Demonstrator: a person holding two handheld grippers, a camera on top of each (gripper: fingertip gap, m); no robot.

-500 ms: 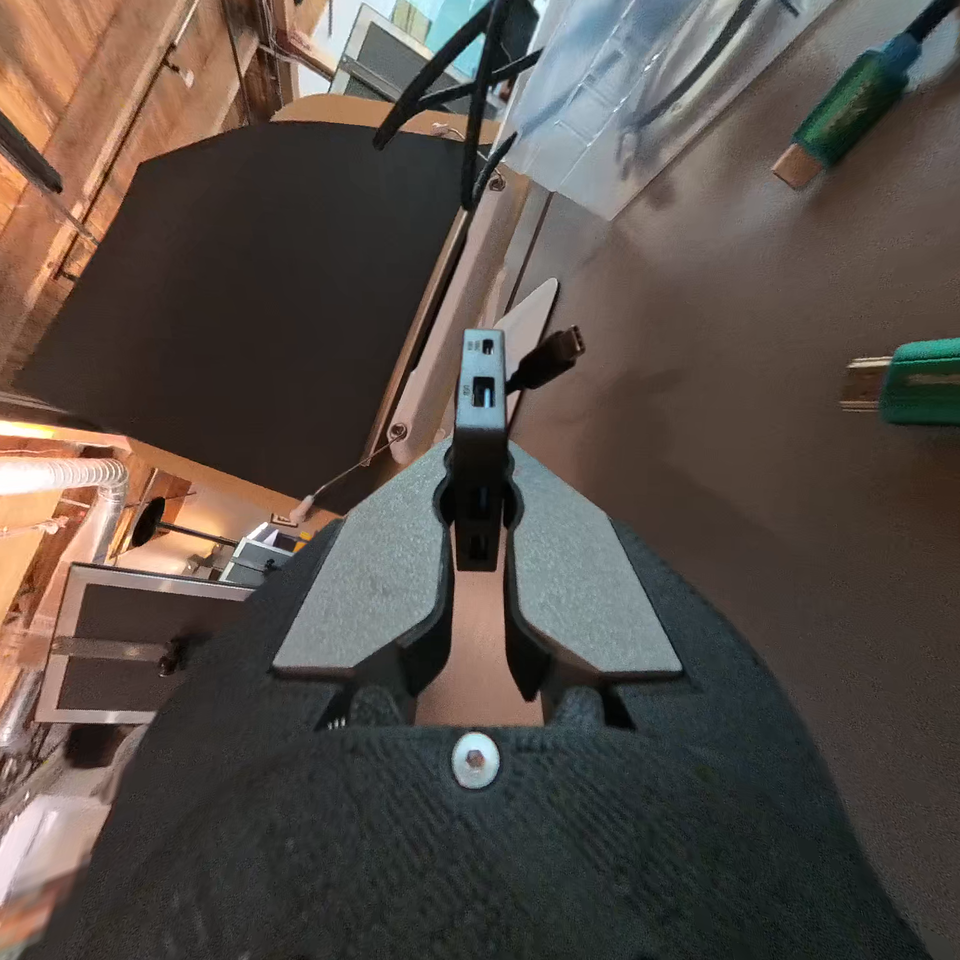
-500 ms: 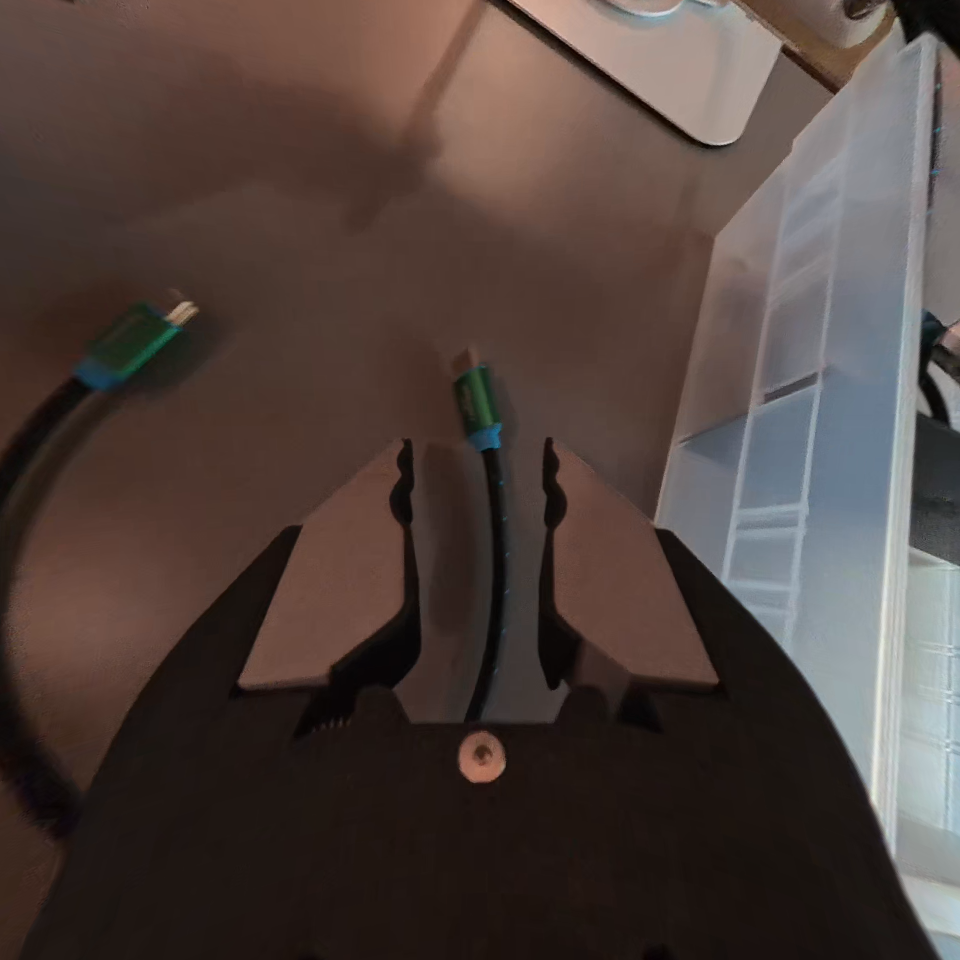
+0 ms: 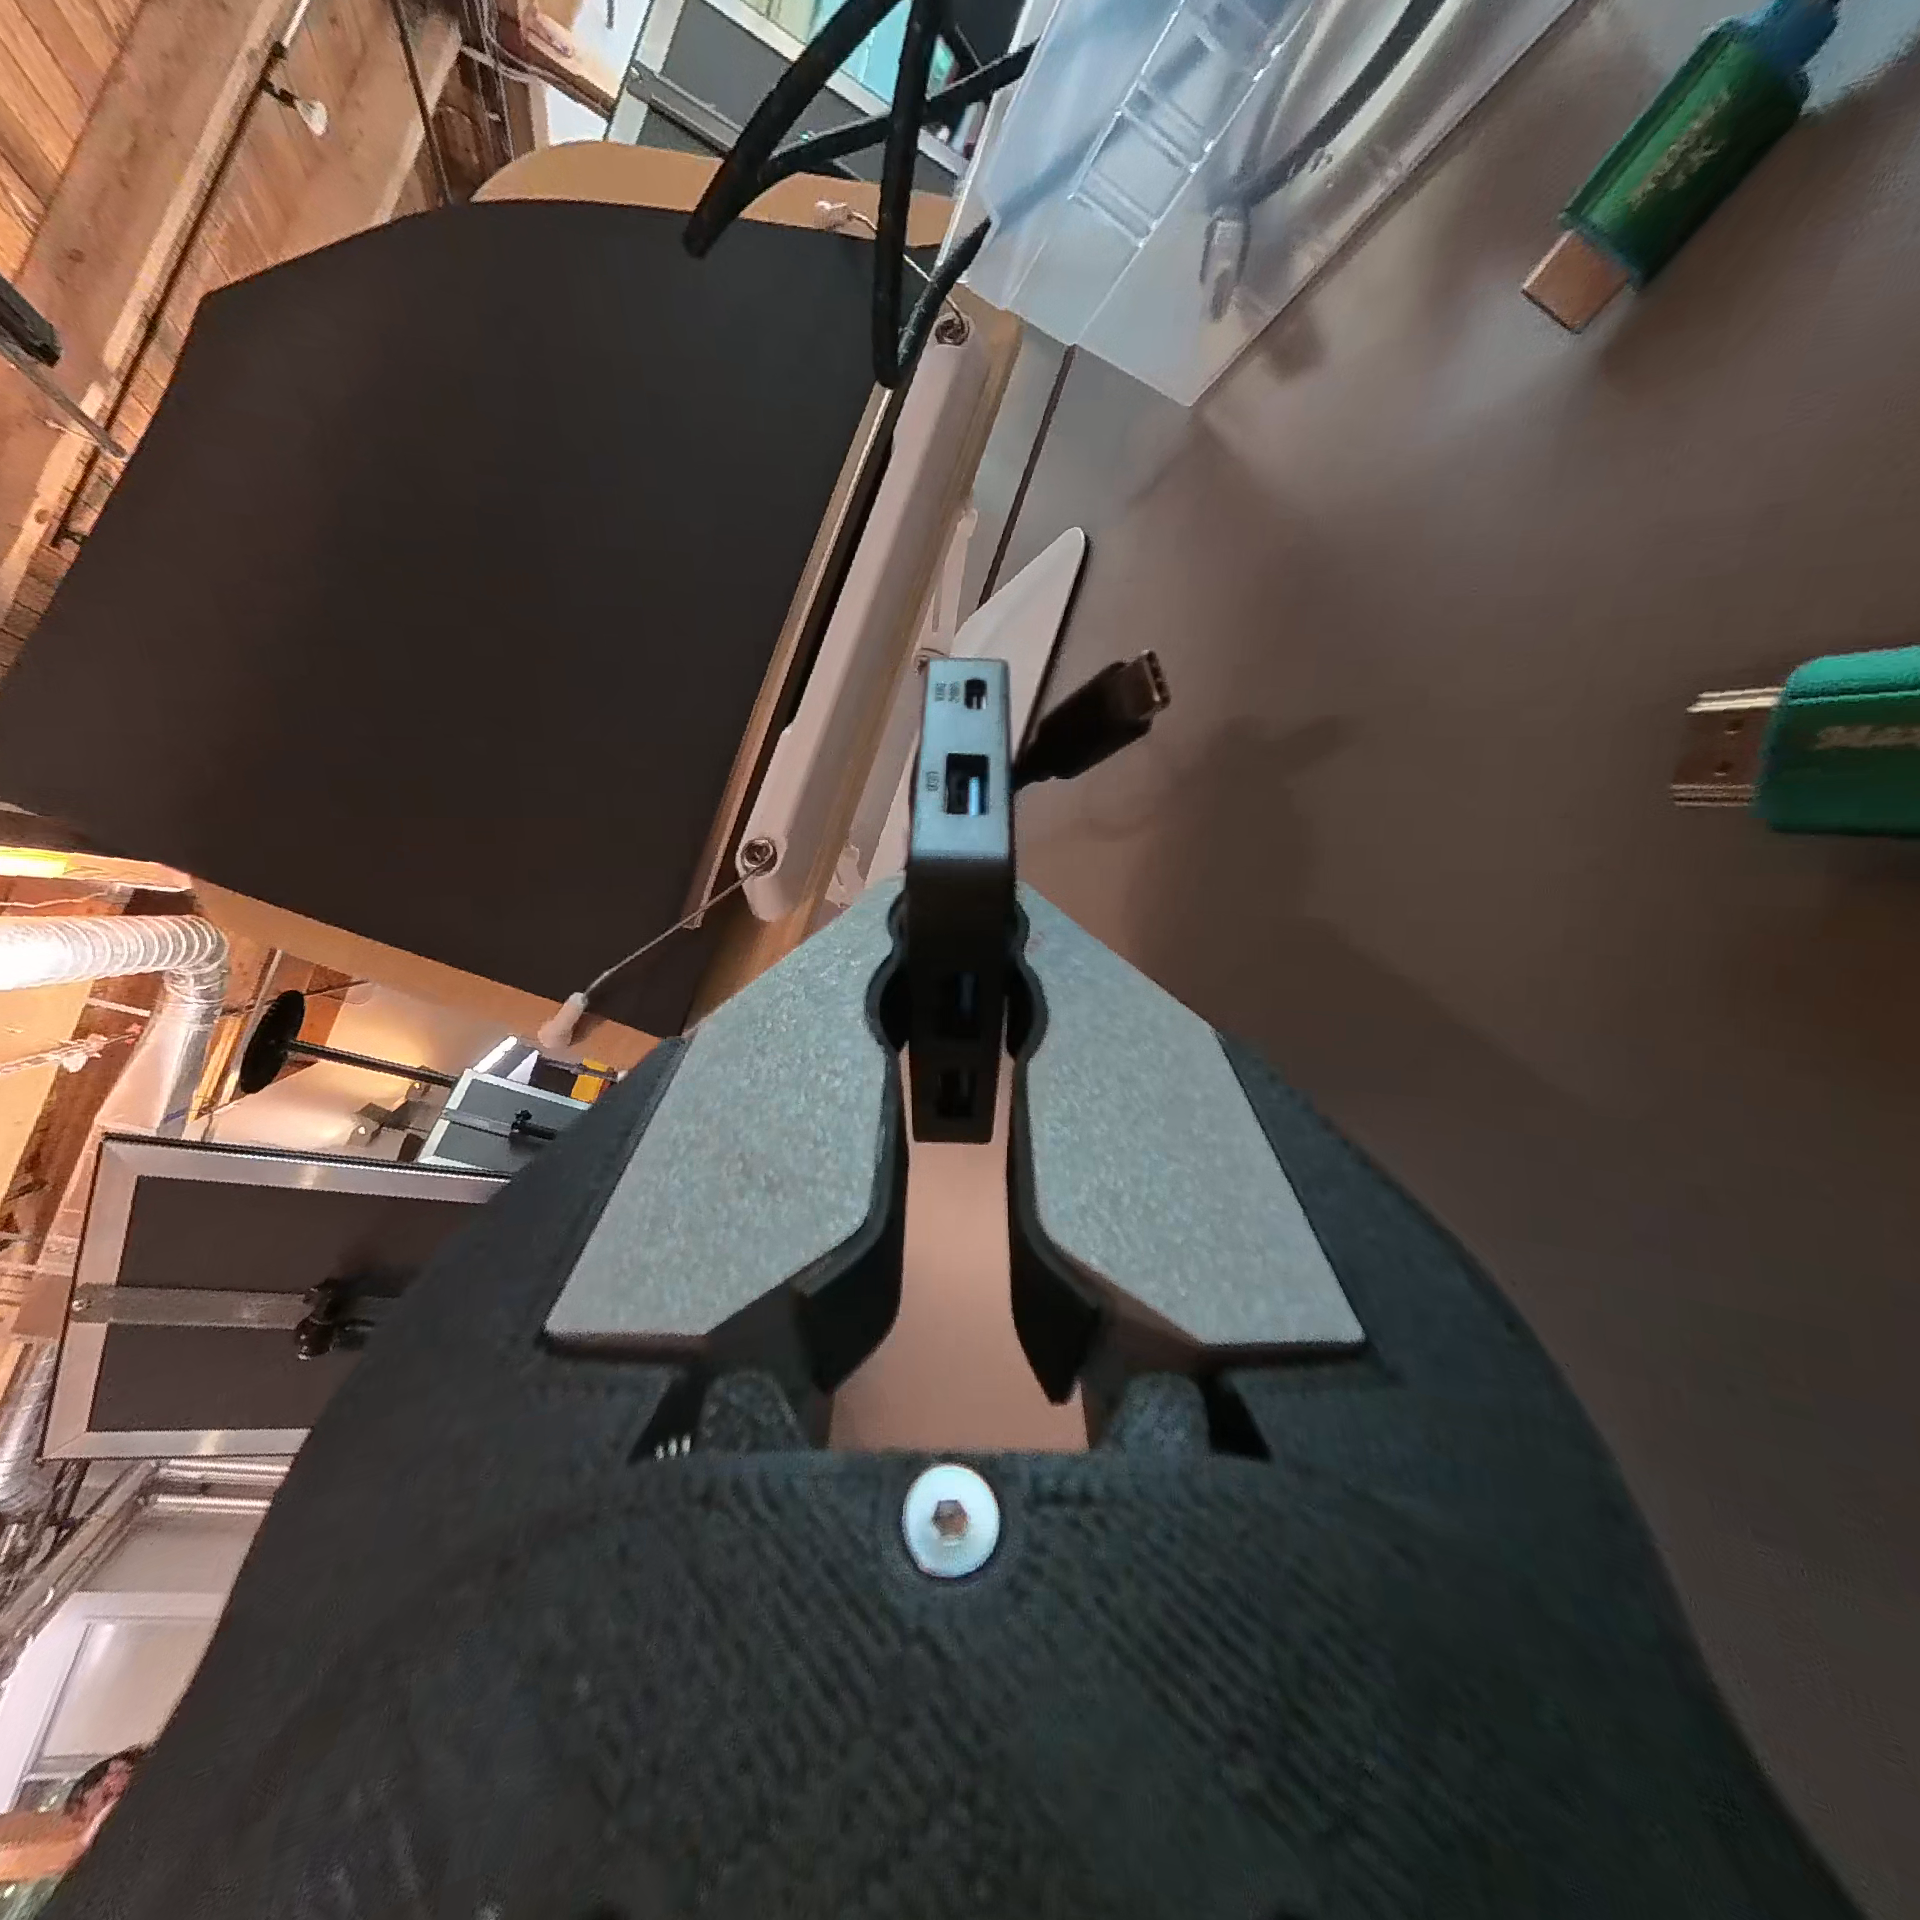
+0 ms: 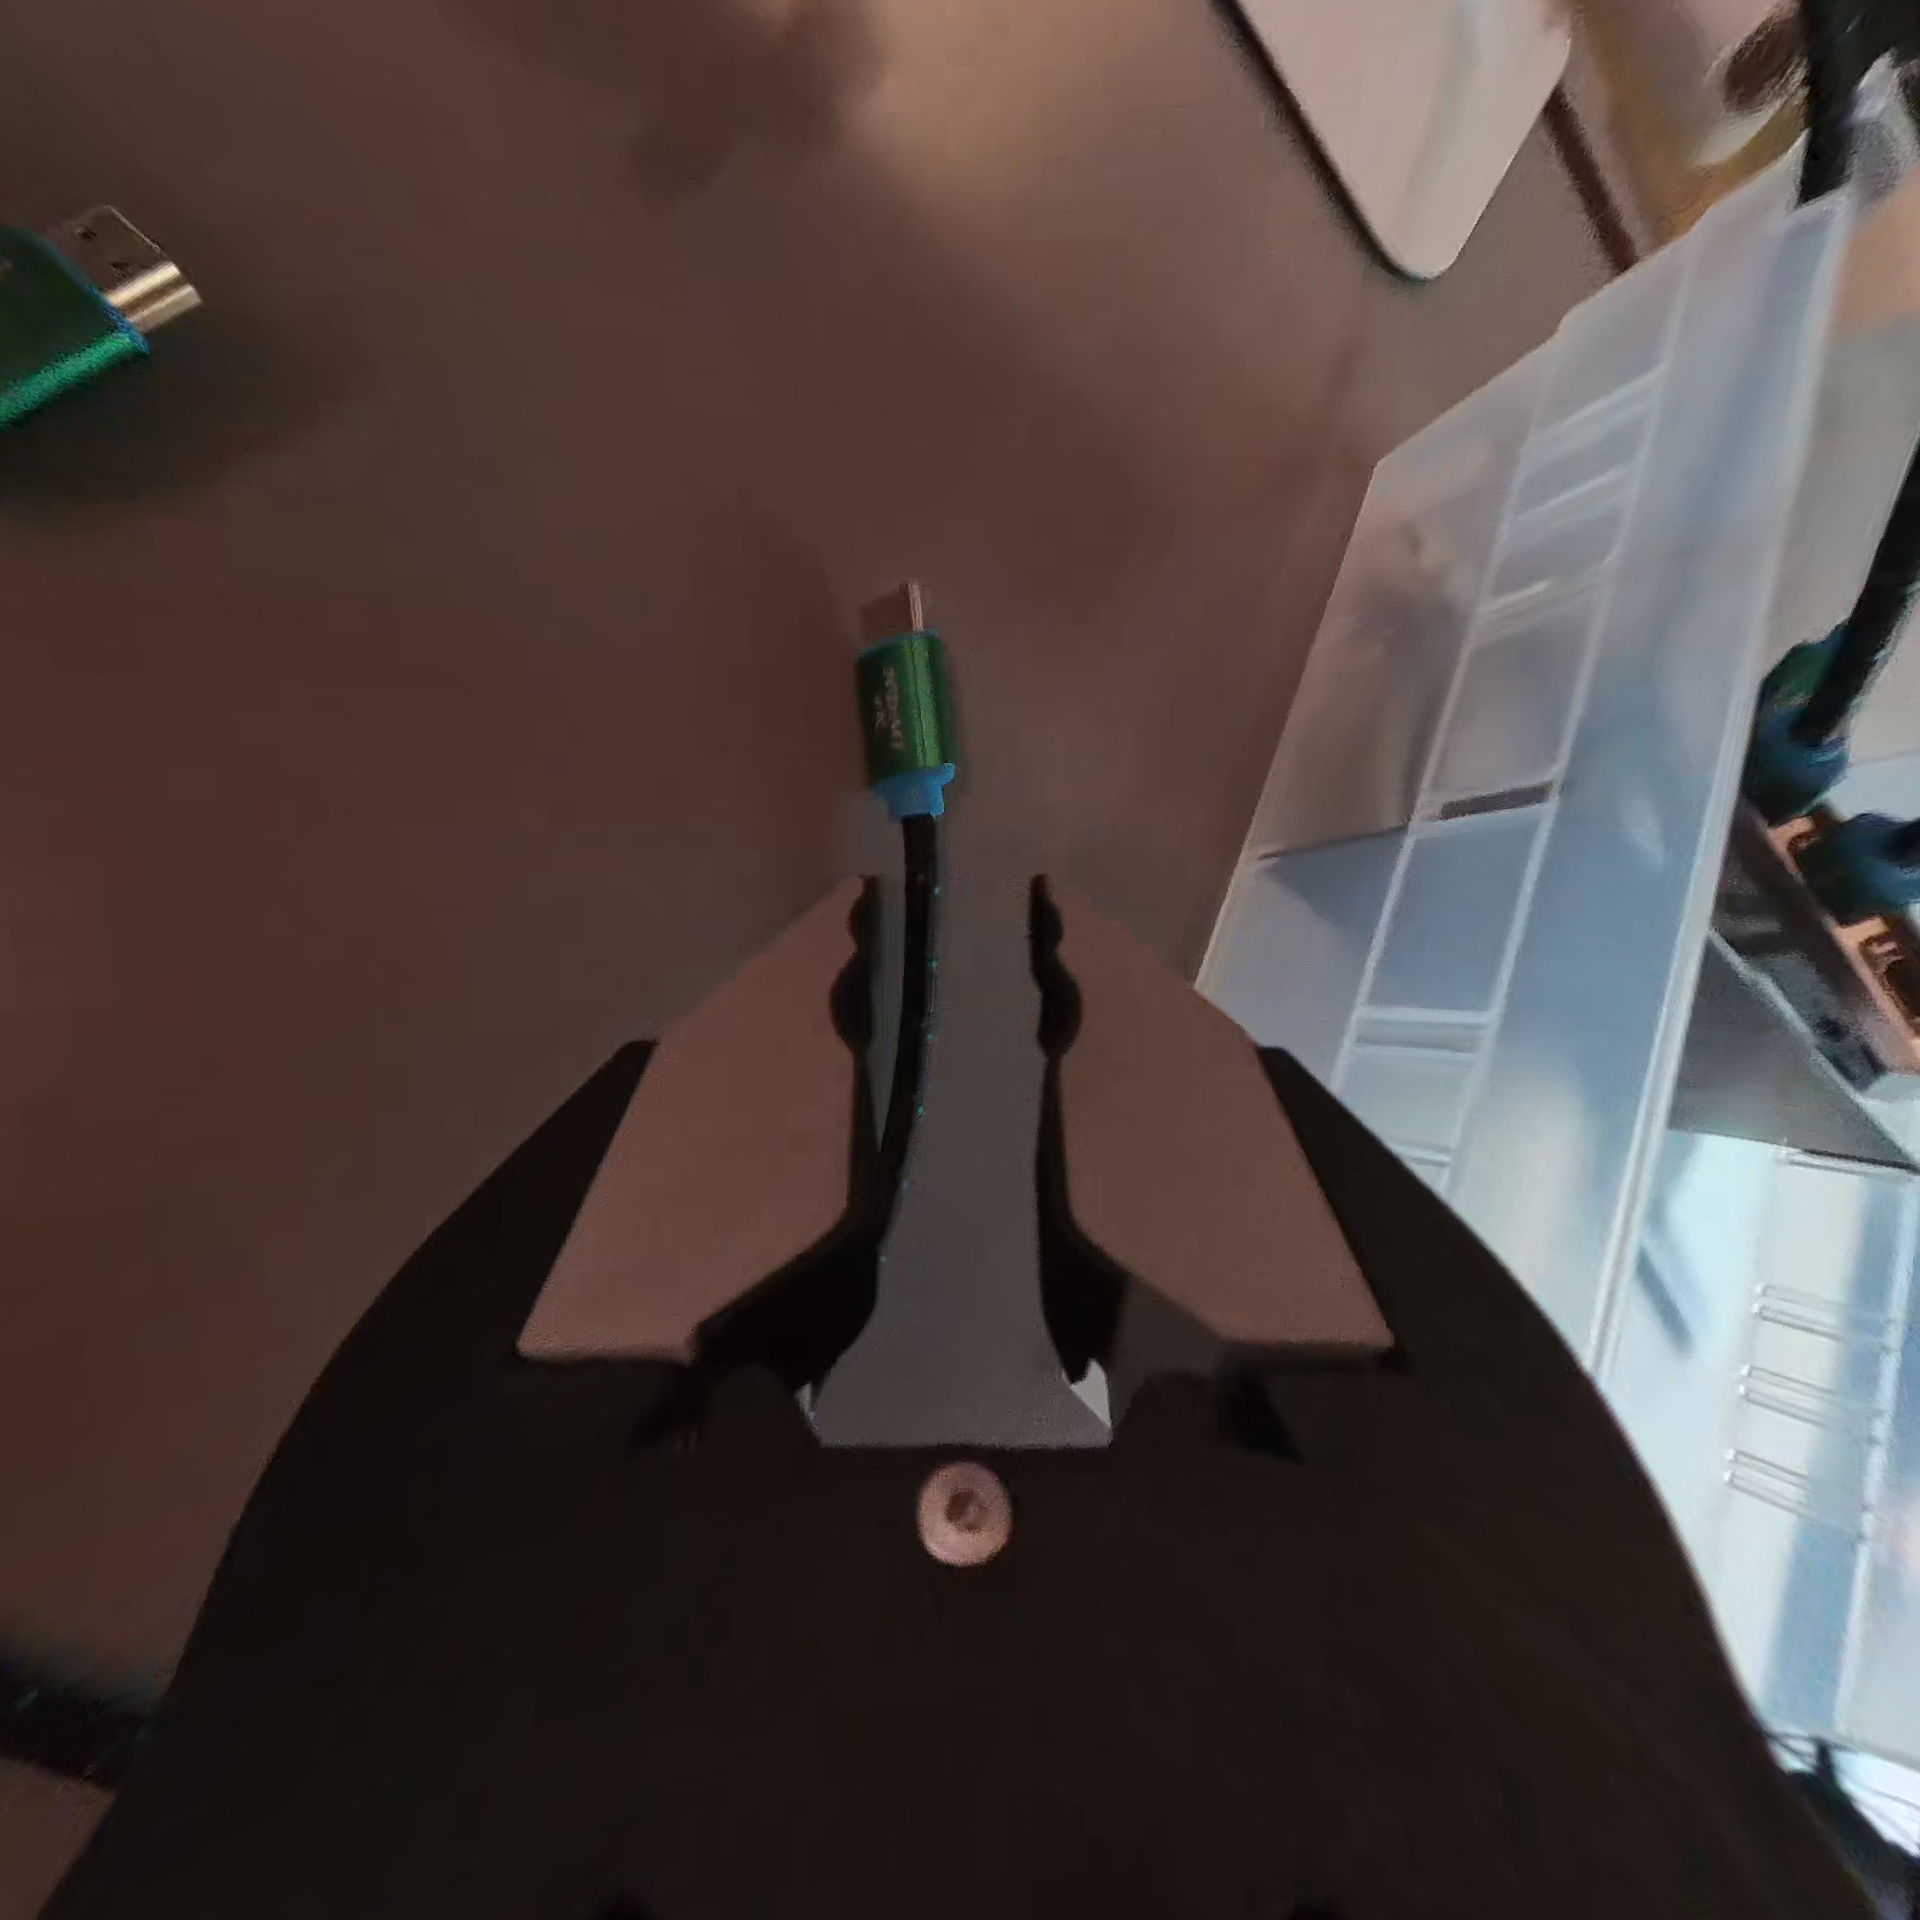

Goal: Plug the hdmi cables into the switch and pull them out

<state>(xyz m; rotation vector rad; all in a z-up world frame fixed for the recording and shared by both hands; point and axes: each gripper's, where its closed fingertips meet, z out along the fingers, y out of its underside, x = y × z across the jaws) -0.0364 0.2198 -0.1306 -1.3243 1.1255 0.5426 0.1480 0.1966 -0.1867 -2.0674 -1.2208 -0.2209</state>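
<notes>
My left gripper (image 3: 958, 925) is shut on the black switch (image 3: 961, 831), held edge-up above the brown table with its ports facing me. The switch's short black pigtail plug (image 3: 1101, 717) sticks out to its right. Two green HDMI plugs lie on the table at the right (image 3: 1839, 753) and upper right (image 3: 1662, 187). My right gripper (image 4: 951, 894) is open, low over the table. A black braided cable (image 4: 914, 987) runs between its fingers, close to the left one. That cable's green HDMI plug (image 4: 902, 717) lies just ahead of the fingertips. Another green plug (image 4: 62, 312) lies at the far left.
A clear plastic organiser bin (image 4: 1558, 831) stands close on the right of my right gripper, with more cables in it; it also shows in the left wrist view (image 3: 1143, 156). A white flat pad (image 4: 1403, 125) lies at the table's far edge. A black panel (image 3: 468, 571) stands beyond the table.
My right gripper has moved forward toward the green plug, and its fingers have narrowed around the cable. The left gripper and switch have hardly moved.
</notes>
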